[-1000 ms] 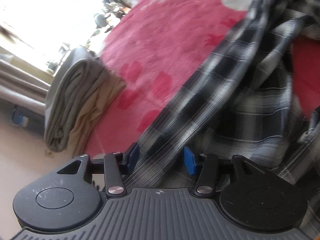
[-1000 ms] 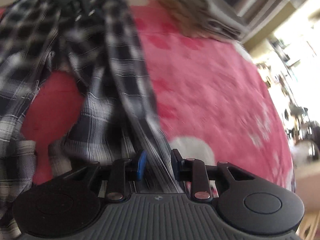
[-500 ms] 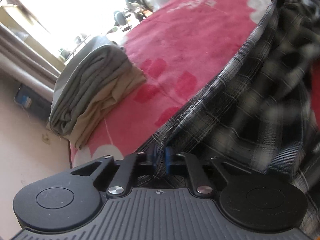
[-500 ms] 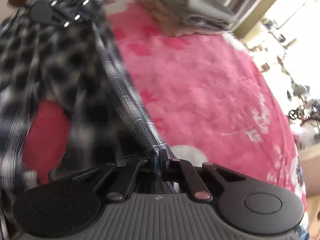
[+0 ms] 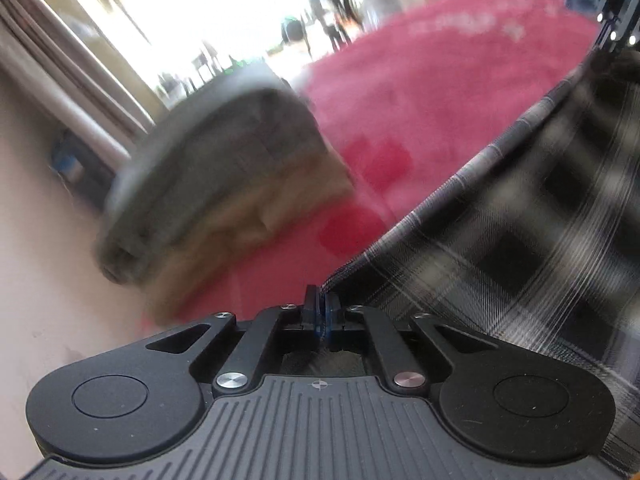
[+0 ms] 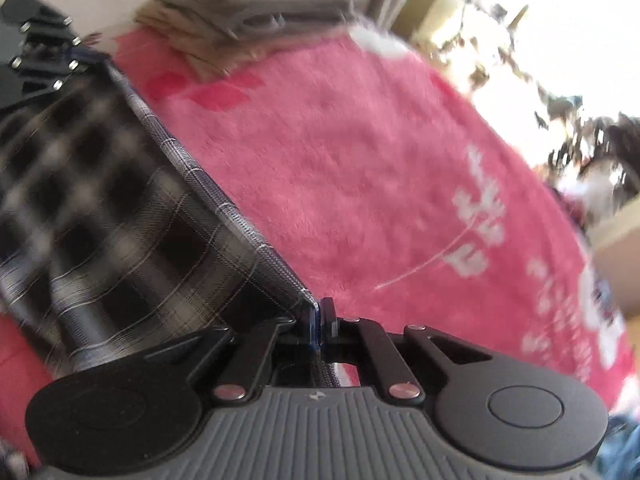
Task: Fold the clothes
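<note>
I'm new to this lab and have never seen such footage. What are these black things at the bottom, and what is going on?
Each picture comes from a fisheye camera on a hand-held two-finger gripper, looking along its fingers. The left gripper and the right gripper are both shut on the edge of a black-and-white plaid shirt, stretched taut between them; each view shows the other gripper at the far corner. Below lies a pink blanket. At its edge sits a stack of folded clothes, grey over beige. Much is motion-blurred.

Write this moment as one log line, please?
left claw: shut on plaid shirt | right claw: shut on plaid shirt | hem taut between claws | folded pile on pink blanket
</note>
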